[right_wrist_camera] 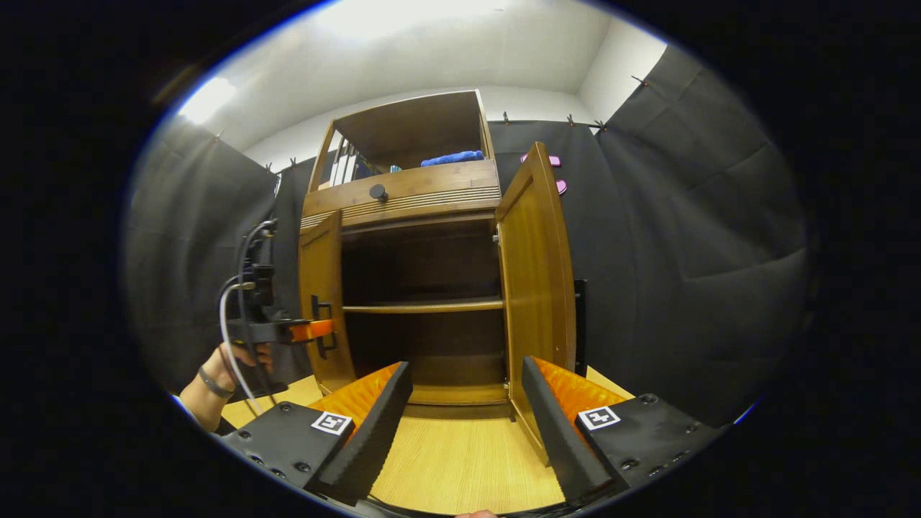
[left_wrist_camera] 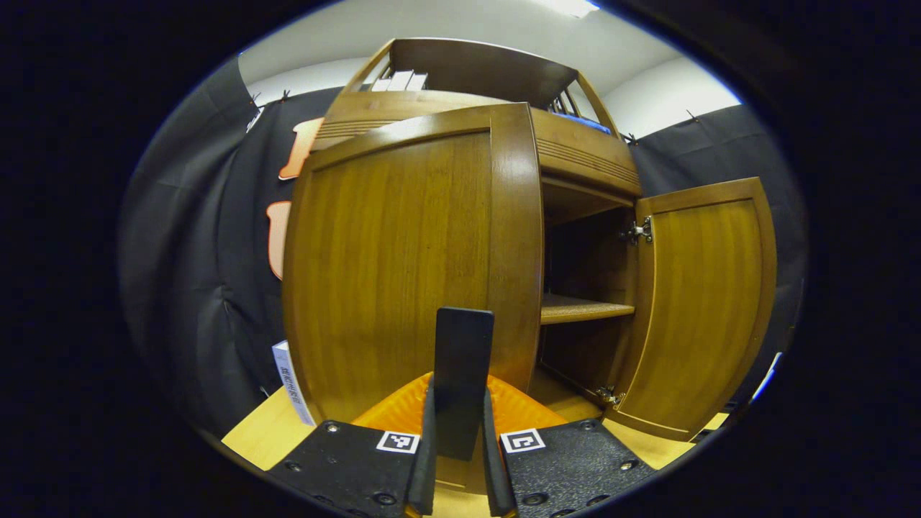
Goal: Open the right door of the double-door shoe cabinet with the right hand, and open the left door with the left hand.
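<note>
Nearest, in the left gripper view: left gripper (left_wrist_camera: 458,460), fingers clenched on the black door handle (left_wrist_camera: 463,374), evidently for pulling. Just behind: left door (left_wrist_camera: 403,266) of the shoe cabinet (left_wrist_camera: 575,165), swung partway out. Nearest, in the right gripper view: right gripper (right_wrist_camera: 466,424), fingers released and spread wide, grasping nothing, hanging over the pale wooden worktop (right_wrist_camera: 460,460) in front of the cabinet; likely let go because its door is done. Further off: right door (right_wrist_camera: 536,288) standing wide open, edge toward the camera. Beyond: dark interior with one shelf (right_wrist_camera: 423,306). Left side, farther: a hand (right_wrist_camera: 237,356) holding the other gripper against the left door's handle. Top, farthest: open compartment with a blue cloth (right_wrist_camera: 452,157). Judged stage: right door finished, left door mid-swing.
</note>
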Demonstrator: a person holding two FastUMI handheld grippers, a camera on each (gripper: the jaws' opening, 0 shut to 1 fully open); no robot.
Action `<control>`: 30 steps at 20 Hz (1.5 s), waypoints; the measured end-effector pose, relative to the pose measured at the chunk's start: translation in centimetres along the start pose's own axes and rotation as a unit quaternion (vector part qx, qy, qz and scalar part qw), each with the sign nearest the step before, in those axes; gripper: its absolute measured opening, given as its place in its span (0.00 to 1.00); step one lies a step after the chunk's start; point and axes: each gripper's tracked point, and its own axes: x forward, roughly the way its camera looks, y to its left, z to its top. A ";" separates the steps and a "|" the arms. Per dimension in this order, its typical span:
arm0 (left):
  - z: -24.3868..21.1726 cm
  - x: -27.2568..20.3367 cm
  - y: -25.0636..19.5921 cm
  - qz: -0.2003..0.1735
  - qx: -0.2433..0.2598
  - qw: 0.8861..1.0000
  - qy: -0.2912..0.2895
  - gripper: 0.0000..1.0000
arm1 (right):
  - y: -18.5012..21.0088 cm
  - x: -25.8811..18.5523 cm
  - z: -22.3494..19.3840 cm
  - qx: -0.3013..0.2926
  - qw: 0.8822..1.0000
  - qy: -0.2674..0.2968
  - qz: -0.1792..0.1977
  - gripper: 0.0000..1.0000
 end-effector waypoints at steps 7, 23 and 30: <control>0.4 -6.8 6.3 0.041 0.026 0.999 -0.013 0.24 | 0.9 1.0 0.4 0.004 1.000 -0.005 0.009 0.98; 1.3 -11.1 15.3 0.062 0.043 0.995 -0.059 0.14 | 2.6 1.9 -0.6 -0.007 1.000 0.006 0.018 0.99; 3.2 -13.5 17.0 0.055 0.068 0.992 -0.090 0.11 | 3.1 2.0 -0.8 -0.003 1.000 0.007 0.021 0.99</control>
